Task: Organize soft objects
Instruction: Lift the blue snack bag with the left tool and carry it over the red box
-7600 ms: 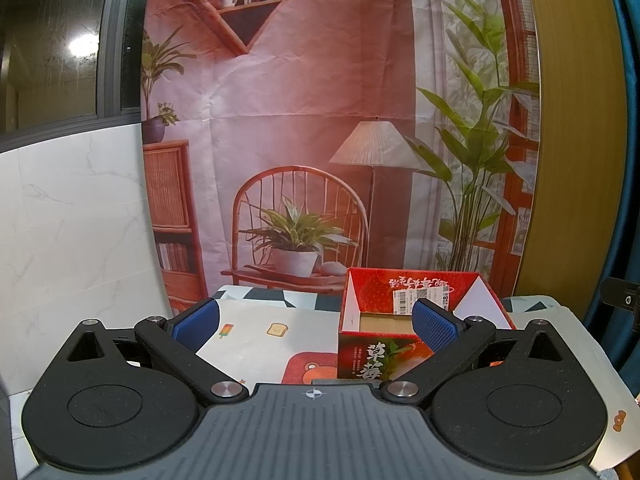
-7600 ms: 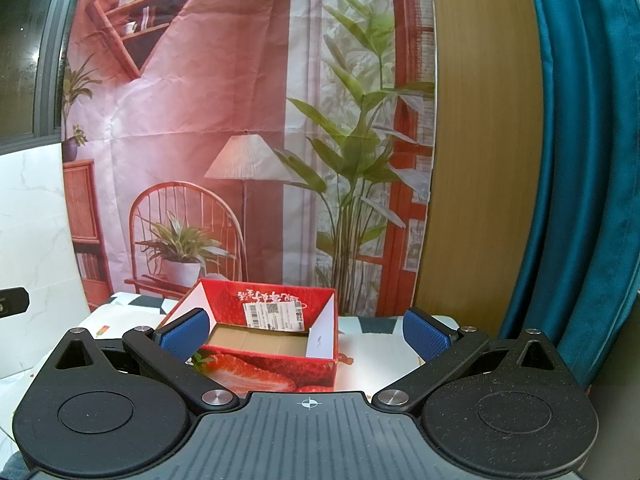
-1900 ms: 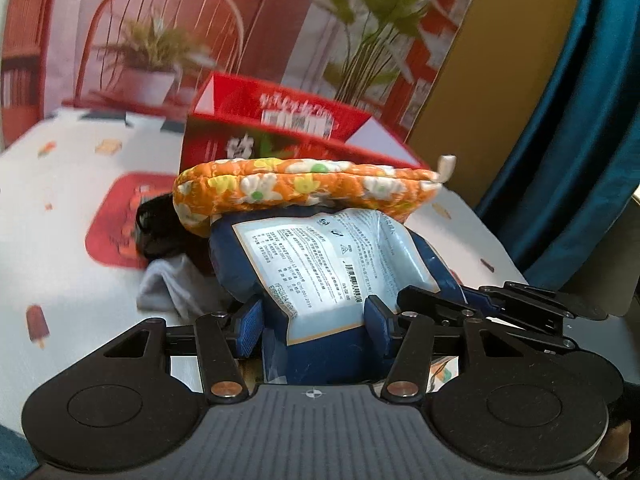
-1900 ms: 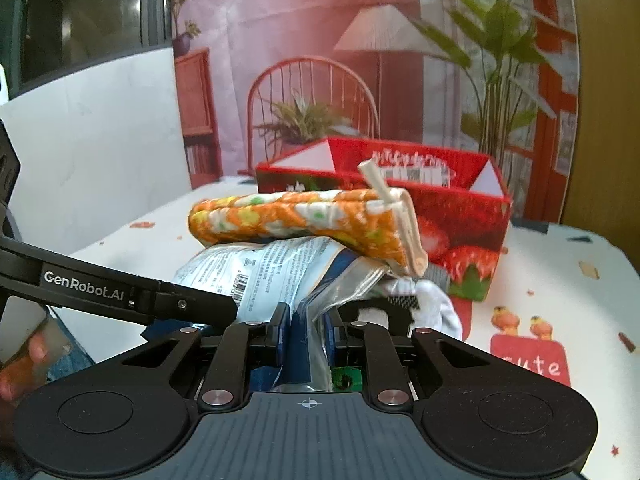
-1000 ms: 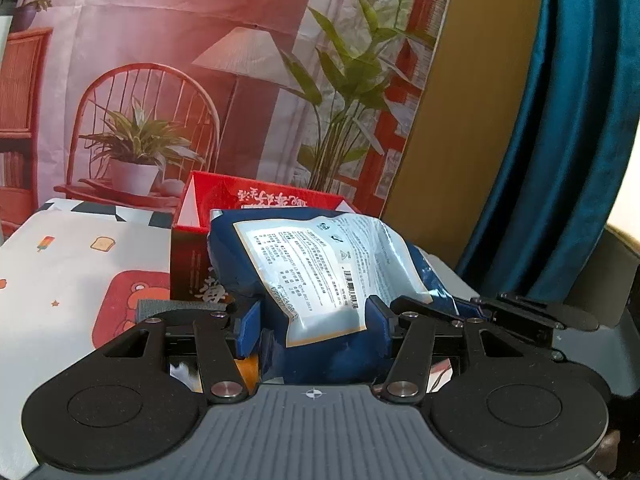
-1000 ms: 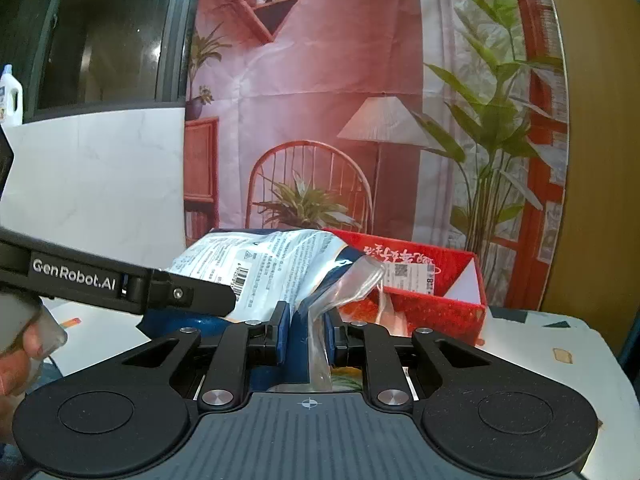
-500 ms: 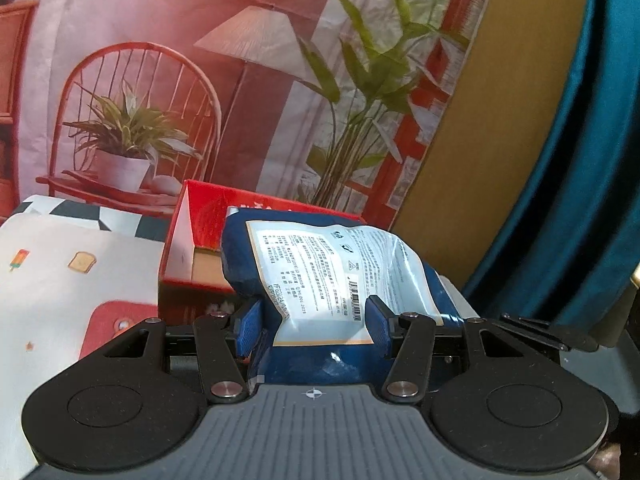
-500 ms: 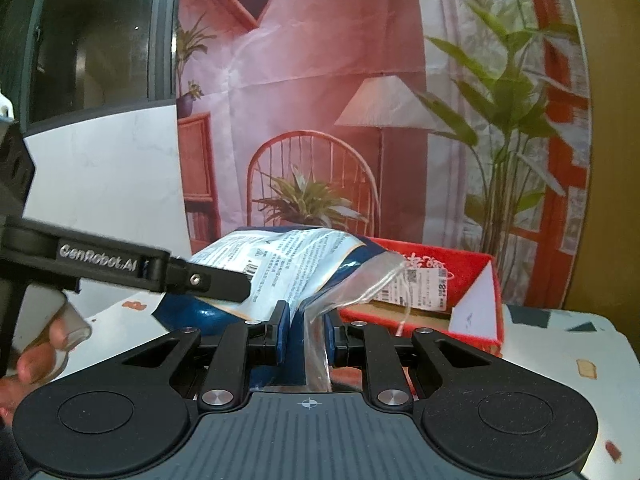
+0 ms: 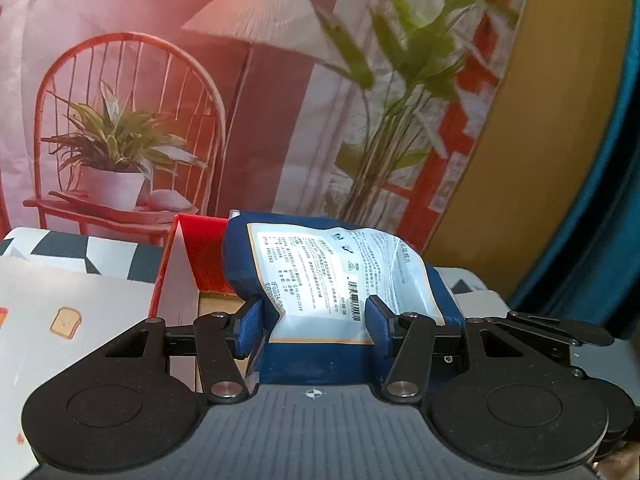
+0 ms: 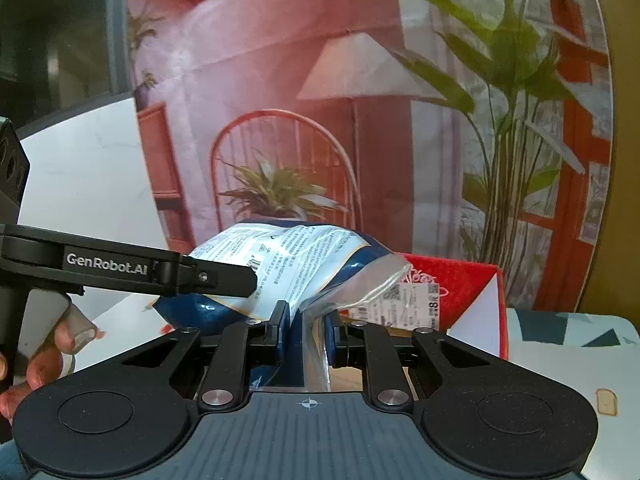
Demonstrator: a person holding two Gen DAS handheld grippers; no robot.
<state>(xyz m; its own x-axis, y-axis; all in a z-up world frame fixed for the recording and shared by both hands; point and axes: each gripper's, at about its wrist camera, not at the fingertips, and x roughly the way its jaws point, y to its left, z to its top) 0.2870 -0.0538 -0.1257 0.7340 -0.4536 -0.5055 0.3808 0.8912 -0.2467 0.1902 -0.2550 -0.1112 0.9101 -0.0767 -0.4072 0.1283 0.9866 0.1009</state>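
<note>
"GenRobot.AI" on left gripper

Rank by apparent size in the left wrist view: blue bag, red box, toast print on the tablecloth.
Largest to smallest, as they look:
1. blue bag, though it sits closest to the camera, so its lead may be partly nearness.
2. red box, mostly hidden behind the bag, so its rank is unsure.
3. toast print, clearly smallest.
</note>
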